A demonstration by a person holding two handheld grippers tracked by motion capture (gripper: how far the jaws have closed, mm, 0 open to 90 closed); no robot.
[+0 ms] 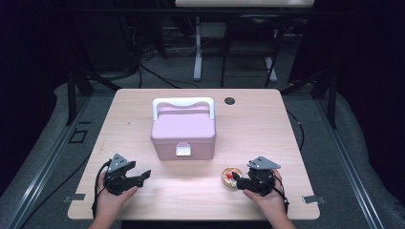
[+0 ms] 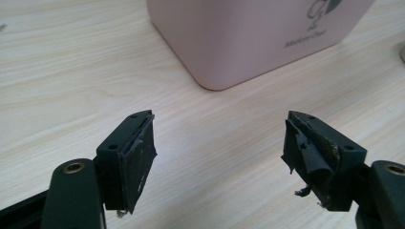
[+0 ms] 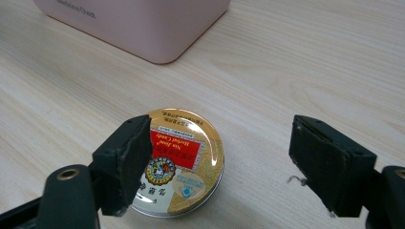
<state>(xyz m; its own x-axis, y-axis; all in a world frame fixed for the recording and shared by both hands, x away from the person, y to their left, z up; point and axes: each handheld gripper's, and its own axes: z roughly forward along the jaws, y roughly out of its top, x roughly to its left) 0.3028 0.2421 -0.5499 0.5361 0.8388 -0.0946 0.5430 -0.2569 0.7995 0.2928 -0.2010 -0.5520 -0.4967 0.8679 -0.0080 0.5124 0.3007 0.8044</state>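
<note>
A round gold tin (image 3: pixel 179 162) with a red label lies flat.

box (image 1: pixel 184 129) mid-table (image 1: pixel 267 119) | tin (image 1: pixel 230 176) front-right of box

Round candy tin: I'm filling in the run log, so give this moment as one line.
right gripper: open, over round candy tin, no grip | left gripper: open, nothing held | pink box: lid shut, mid-table

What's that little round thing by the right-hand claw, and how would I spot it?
Start at the pink plastic box with a white handle in the middle of the pale wooden table. Nearer the person and to its right lies a small, flat, round gold tin, just in front of the right claw. Its red label sets it apart.
</note>
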